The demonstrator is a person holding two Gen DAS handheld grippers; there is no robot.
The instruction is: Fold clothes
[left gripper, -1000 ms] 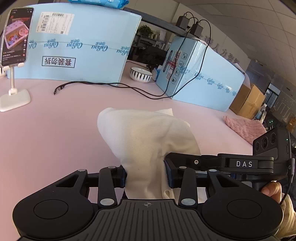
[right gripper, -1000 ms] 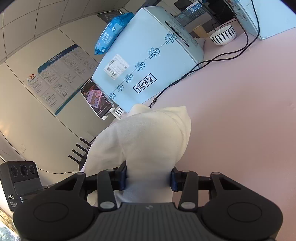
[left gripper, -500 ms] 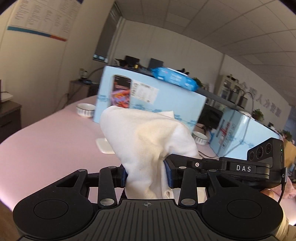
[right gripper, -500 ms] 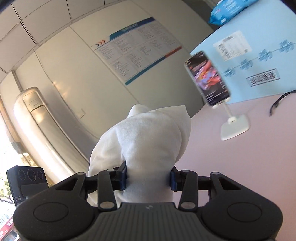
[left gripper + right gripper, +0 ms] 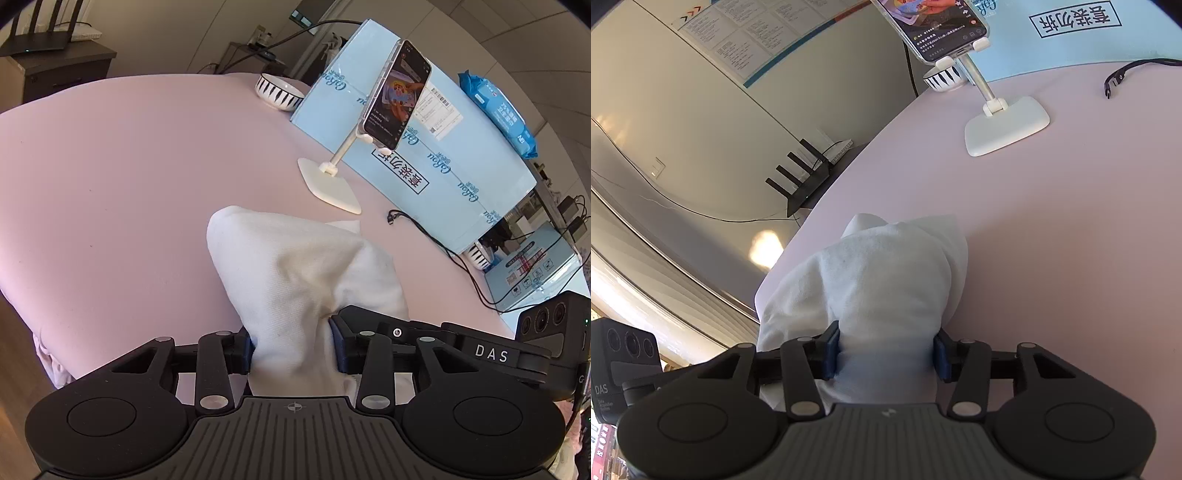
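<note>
soft white cotton garment (image 5: 303, 273): white, faint yellowish stain | tabletop (image 5: 140, 177): pale pink | round ceramic bowl (image 5: 279, 91): white, black stripes | large cardboard box (image 5: 454, 173): light blue

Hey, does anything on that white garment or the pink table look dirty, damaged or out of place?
Yes: the white garment has a yellowish stain near its middle crease. A black cable trails loose on the table.

A white garment (image 5: 303, 280) of soft knit fabric is bunched into a thick, rounded bundle with a faint yellowish stain near a crease. It rises above the pink desk (image 5: 129, 166), its blunt upper end pointing forward, one thin corner (image 5: 945, 223) peeking out behind.
</note>
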